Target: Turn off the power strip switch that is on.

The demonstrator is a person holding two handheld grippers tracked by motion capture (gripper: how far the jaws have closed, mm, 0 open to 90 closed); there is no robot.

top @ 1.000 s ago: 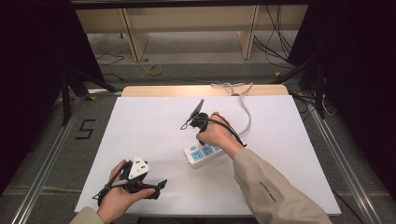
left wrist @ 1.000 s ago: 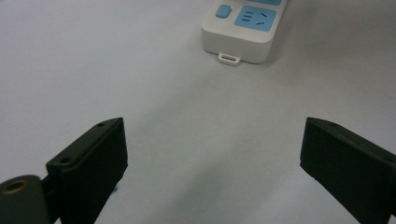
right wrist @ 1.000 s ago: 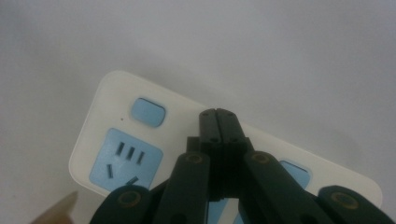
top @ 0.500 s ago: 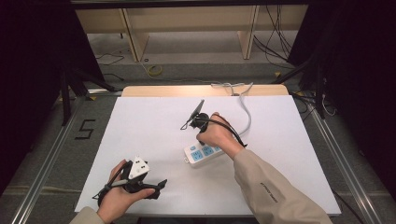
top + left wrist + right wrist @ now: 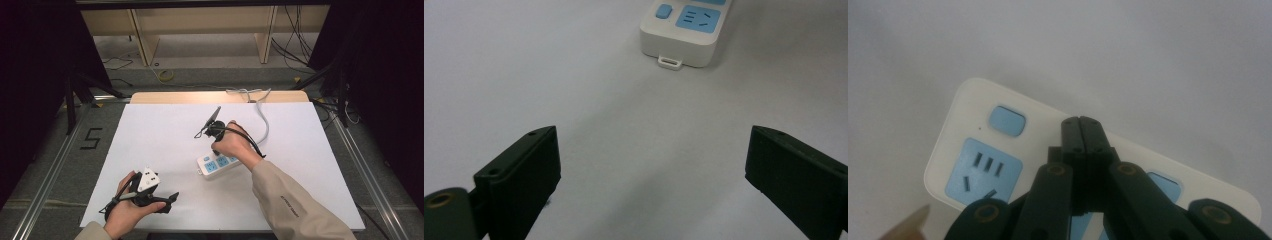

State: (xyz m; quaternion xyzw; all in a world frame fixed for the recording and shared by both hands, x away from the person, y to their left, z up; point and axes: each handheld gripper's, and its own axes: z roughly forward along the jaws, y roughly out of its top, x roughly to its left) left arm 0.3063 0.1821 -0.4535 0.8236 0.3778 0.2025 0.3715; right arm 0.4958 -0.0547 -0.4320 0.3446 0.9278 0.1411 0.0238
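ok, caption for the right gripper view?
Shut right gripper poised over a white power strip beside its blue switch.

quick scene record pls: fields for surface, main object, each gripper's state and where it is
surface: white table top
main object: white power strip with blue sockets and a blue switch, lying flat near the table's middle; its cable runs to the far edge
right gripper: jaws shut together with nothing between them, tips over the strip's top face beside the switch; contact cannot be told
left gripper: jaws wide open and empty, low over the bare table at the near left, pointing toward the strip's switch end
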